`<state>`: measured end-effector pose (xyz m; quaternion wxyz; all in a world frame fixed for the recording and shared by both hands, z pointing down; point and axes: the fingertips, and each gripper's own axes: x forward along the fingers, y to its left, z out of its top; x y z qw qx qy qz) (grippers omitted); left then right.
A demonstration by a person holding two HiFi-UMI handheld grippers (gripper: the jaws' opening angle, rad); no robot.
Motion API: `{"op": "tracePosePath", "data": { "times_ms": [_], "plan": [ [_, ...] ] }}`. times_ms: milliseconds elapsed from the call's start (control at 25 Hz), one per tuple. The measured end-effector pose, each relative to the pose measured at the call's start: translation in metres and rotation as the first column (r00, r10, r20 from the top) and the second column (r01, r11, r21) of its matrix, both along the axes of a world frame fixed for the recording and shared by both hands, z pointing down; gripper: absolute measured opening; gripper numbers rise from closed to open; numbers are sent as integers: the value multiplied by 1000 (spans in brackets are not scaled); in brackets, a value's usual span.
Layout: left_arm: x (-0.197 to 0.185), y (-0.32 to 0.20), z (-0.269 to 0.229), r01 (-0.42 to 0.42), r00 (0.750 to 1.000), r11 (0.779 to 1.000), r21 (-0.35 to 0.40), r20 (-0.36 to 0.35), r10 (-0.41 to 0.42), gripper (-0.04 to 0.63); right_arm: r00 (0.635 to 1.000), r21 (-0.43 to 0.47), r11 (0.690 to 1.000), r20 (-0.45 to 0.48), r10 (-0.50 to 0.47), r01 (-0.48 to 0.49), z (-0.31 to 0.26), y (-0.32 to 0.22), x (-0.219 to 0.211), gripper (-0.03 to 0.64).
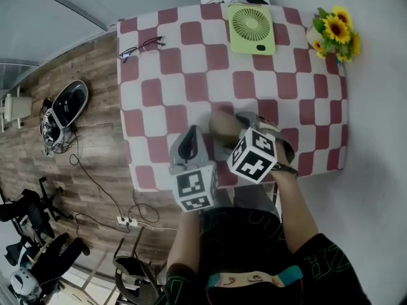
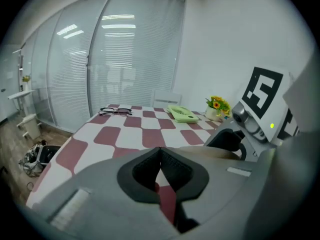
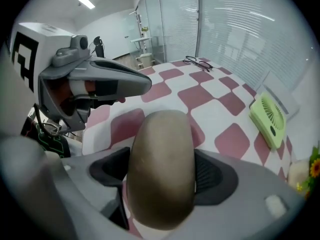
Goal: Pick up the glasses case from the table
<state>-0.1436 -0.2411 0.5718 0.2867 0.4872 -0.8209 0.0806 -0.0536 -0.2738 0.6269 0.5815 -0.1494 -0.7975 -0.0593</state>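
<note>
The glasses case (image 1: 220, 126), a tan oblong shell, lies near the front edge of the red-and-white checked table (image 1: 159, 107). My right gripper (image 1: 241, 127) points steeply down over it. In the right gripper view the case (image 3: 160, 149) fills the gap between the jaws of the right gripper (image 3: 162, 176), which stands open with its dark pads (image 3: 215, 171) on either side of the case. My left gripper (image 1: 189, 136) hovers just left of the case, its pads (image 2: 172, 166) meeting at the tips with nothing between them. It also shows as the left gripper (image 3: 95, 84) in the right gripper view.
A pair of glasses (image 1: 141, 46) lies at the table's far left corner. A green fan (image 1: 251, 28) and a pot of yellow flowers (image 1: 335, 33) stand along the far edge. Cables and a power strip (image 1: 127, 221) lie on the wooden floor to the left.
</note>
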Motion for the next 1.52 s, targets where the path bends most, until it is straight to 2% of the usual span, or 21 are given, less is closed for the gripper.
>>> {"op": "tracePosePath", "data": {
  "times_ms": [80,240,440,520,640,800,920,1040,1200,1320,1400,1520],
  "plan": [
    [-1,0,-2,45,999,999,6,10,-45,11,1000,-8,1000,23,19,-19,-1,-6,-4,387],
    [-1,-4,-30,91,994,994,57,49,-94,11,983,-48,990,121,139,-134,-27,-18,-3,383],
    [-38,-13,-53,224,965,964,141,106,-239,11,912,-162,967,332,239,-195,-55,-52,-26,382],
    [-42,-18,-72,243,955,956,167,132,-265,11,864,-188,950,399,306,-249,-74,-71,-28,382],
    [-41,-36,-115,200,947,956,215,210,-245,11,761,-247,922,521,386,-298,-121,-96,-35,382],
    [-36,-54,-165,107,927,963,248,326,-187,11,661,-242,929,653,369,-279,-174,-111,-38,382],
    [-39,-64,-199,75,909,955,288,374,-184,11,590,-232,924,716,373,-304,-207,-126,-38,382],
    [-43,-76,-229,37,890,946,321,421,-178,11,494,-248,912,778,388,-326,-241,-143,-40,382],
    [-45,-88,-252,18,884,938,345,432,-176,11,381,-220,908,853,356,-356,-283,-155,-31,382],
    [-41,-94,-269,39,876,914,403,426,-225,11,290,-222,886,888,356,-406,-308,-170,-24,382],
    [-32,-102,-273,22,869,909,417,441,-224,11,250,-228,872,899,359,-433,-317,-180,-20,382],
    [-21,-109,-274,-20,854,911,412,481,-199,11,199,-243,867,913,356,-434,-328,-187,-14,382]
  ]
}}
